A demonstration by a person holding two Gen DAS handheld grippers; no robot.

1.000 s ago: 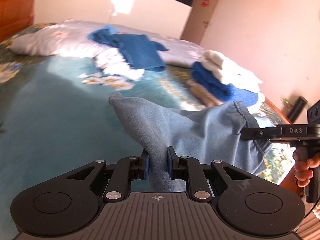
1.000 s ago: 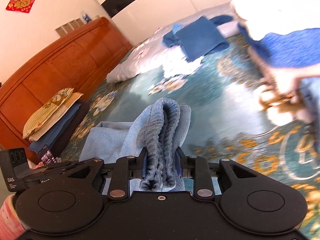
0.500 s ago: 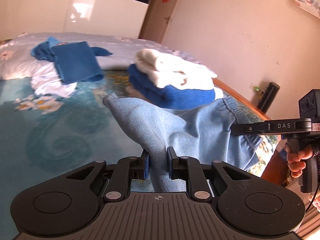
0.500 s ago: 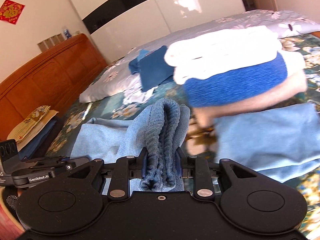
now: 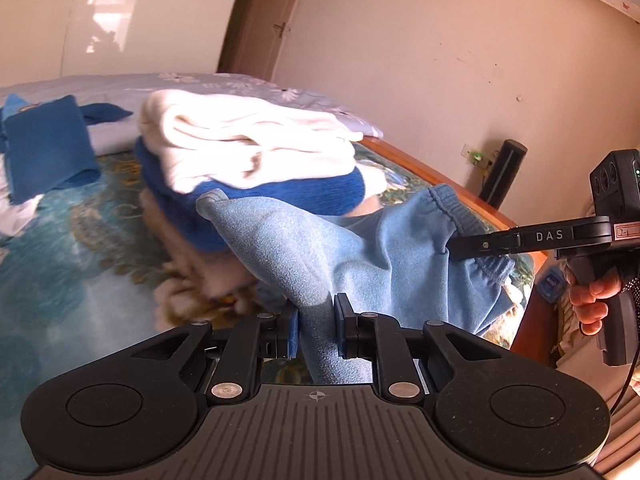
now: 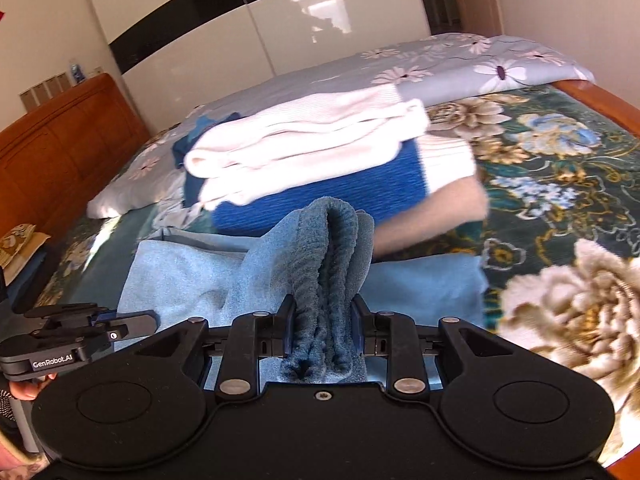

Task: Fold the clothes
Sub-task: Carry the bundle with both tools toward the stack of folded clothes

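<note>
I hold a light blue fleece garment (image 5: 360, 256) stretched between both grippers above the bed. My left gripper (image 5: 316, 330) is shut on a fold of it. My right gripper (image 6: 323, 330) is shut on its bunched ribbed waistband (image 6: 332, 264); it also shows in the left wrist view (image 5: 452, 246), gripping the waistband at the right. The left gripper shows in the right wrist view (image 6: 152, 320) at the lower left. Just beyond the garment is a stack of folded clothes (image 6: 312, 160): white on top, royal blue, then tan.
The bed has a teal floral cover (image 6: 560, 184) and a grey flowered duvet (image 6: 440, 68) at the back. Unfolded dark blue and white clothes (image 5: 44, 156) lie at the far left. A wooden headboard (image 6: 60, 140) and the bed's wooden edge (image 5: 460, 188) bound it.
Both grippers have swung with the light blue garment across the bed toward the folded stack, which is now close in front. Both grips are unchanged.
</note>
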